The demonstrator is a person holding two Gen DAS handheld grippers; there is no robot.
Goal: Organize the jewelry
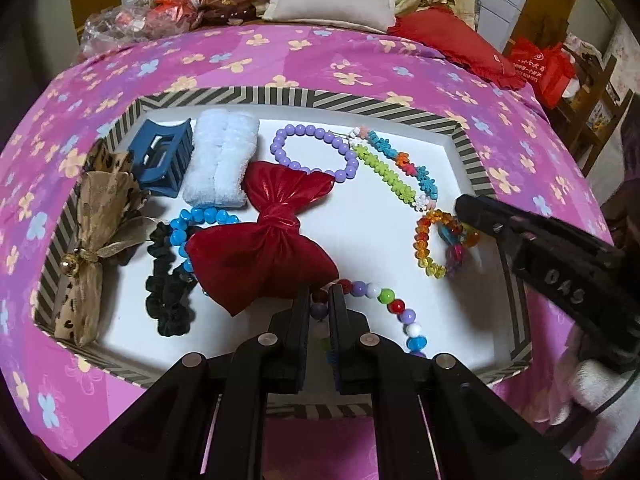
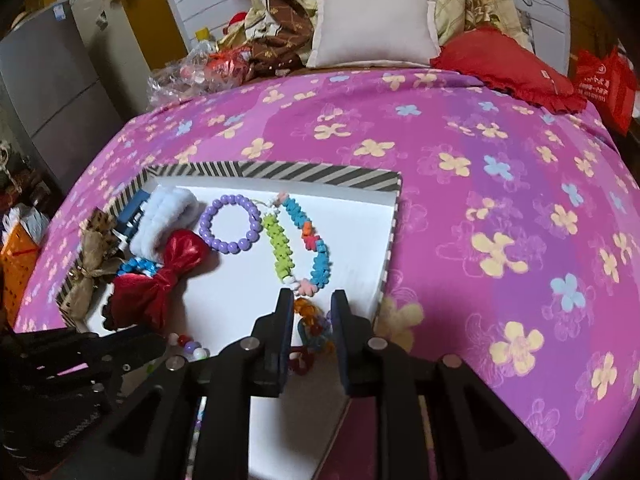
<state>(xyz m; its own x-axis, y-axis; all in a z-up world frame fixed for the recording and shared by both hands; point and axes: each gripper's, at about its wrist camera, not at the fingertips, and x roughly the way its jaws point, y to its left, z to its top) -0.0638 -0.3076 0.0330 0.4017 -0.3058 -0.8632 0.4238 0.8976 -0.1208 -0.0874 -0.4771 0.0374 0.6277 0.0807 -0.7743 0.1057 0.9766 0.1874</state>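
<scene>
Beads gripped in a striped tray (image 1: 280, 98) on a pink bedspread (image 2: 480, 184).
The left gripper (image 1: 320, 300) is nearly closed on a mixed-bead strand (image 1: 394, 306) beside the red bow (image 1: 264, 236); an amber bracelet (image 2: 310, 318) is straddled by the half-open right gripper (image 2: 311, 300).

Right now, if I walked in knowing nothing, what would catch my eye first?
Probably the shiny red fabric bow lying mid-tray in the white tray with striped black-and-white walls, which sits on a pink flowered bedspread. Next, the beads: a lilac round-bead bracelet farther back, and a multicoloured bead string whose near end the left gripper is closed on.
</scene>
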